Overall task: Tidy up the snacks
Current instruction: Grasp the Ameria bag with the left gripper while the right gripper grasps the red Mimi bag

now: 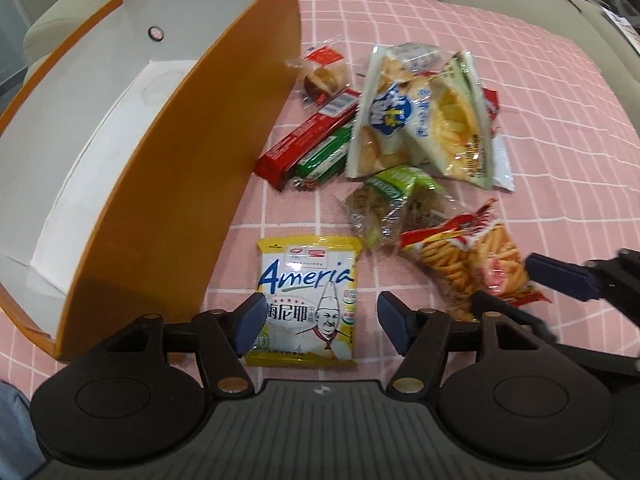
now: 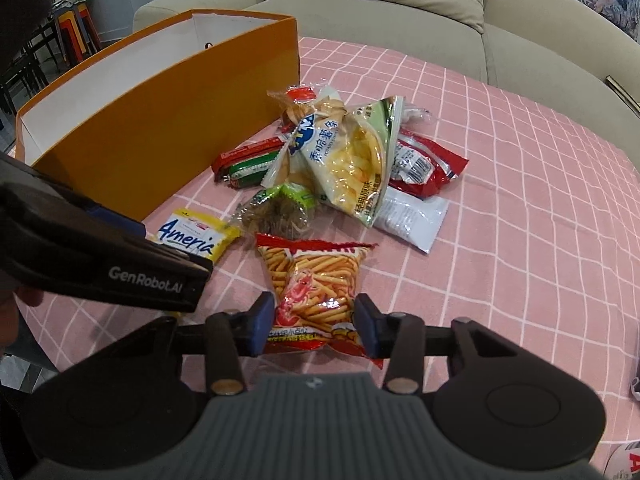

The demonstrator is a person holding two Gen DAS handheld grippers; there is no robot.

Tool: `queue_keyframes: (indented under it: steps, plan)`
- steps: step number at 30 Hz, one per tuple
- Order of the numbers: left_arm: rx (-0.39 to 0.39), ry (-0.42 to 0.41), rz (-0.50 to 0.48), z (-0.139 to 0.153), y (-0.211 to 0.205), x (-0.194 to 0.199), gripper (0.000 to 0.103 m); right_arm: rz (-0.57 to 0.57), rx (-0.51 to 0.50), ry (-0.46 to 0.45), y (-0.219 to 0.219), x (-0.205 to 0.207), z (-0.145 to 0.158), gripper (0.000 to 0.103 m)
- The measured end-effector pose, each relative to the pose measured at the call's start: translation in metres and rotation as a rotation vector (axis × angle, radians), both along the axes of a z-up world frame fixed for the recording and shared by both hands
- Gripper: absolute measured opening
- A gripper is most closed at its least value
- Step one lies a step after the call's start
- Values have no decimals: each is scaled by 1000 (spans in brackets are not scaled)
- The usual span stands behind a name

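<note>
Right hand-held gripper half-closed around shrimp stick bag, worktop at 6 o'clock, prob not pinched yet. Left hand-held gripper wide open over Ameria pack. Slick foil cd slip.

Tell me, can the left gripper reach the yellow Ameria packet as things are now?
Probably yes. The left gripper is open with its fingers either side of the Ameria packet, which lies flat and uncovered beside the orange box.
</note>
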State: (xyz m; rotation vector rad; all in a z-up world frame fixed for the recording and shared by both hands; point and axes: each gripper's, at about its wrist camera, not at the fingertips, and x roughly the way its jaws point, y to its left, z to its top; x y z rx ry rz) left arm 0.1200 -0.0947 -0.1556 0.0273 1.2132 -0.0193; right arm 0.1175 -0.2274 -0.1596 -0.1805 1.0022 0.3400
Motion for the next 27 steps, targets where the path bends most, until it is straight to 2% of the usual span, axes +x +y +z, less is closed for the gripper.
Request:
queue_keyframes:
  steps: [3, 9, 11, 17, 22, 27]
  plan:
    - [37, 0, 5, -9, -2, 1, 77, -26, -17, 14, -5, 3, -3, 39]
    - [33, 4, 19, -20, 1, 6, 79, -46, 14, 43, -12, 3, -7, 39]
    - [54, 19, 21, -24, 1, 8, 82, -44, 13, 44, -11, 3, -8, 39]
    - [11, 22, 29, -26, 3, 13, 82, -48, 9, 49, -10, 5, -9, 39]
    - [-10, 17, 8, -24, 4, 13, 61, -50, -2, 49, -8, 6, -9, 39]
    - [-20, 21, 0, -21, 4, 12, 59, -58, -16, 57, -5, 7, -9, 34]
